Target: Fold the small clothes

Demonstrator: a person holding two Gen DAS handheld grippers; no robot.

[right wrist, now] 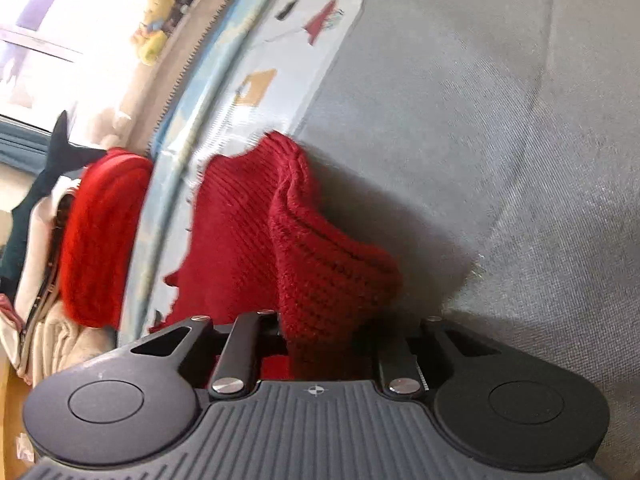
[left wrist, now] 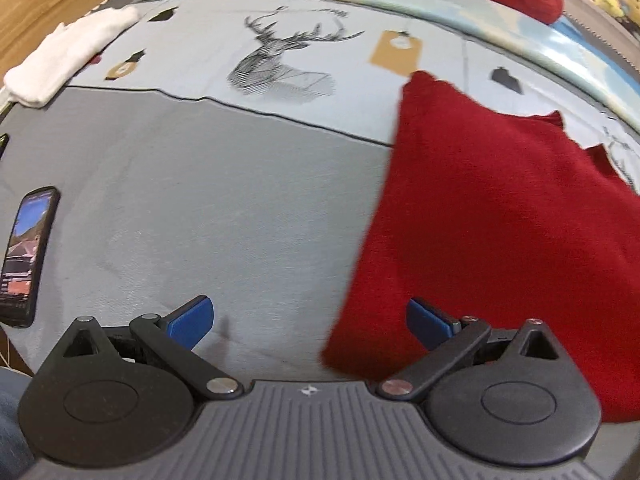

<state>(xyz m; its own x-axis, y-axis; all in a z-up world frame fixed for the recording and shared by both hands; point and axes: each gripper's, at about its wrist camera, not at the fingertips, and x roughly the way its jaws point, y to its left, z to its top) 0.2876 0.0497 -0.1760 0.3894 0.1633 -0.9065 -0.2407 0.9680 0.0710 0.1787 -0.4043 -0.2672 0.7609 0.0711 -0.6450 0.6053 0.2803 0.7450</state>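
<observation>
A dark red knitted garment (left wrist: 500, 216) lies on the grey bed sheet (left wrist: 224, 216), on the right in the left wrist view. My left gripper (left wrist: 310, 322) is open and empty, with its right blue pad (left wrist: 428, 322) over the garment's near left edge and its left pad over bare sheet. My right gripper (right wrist: 320, 344) is shut on a bunched fold of the same red garment (right wrist: 320, 256) and holds it lifted off the sheet; its fingertips are hidden in the knit.
A phone (left wrist: 26, 256) lies at the left on the sheet. A white folded cloth (left wrist: 68, 56) lies far left. A light blue printed cover (left wrist: 280, 64) with a deer drawing borders the far side. Another red knit (right wrist: 100, 240) and soft toys (right wrist: 154, 32) lie beyond.
</observation>
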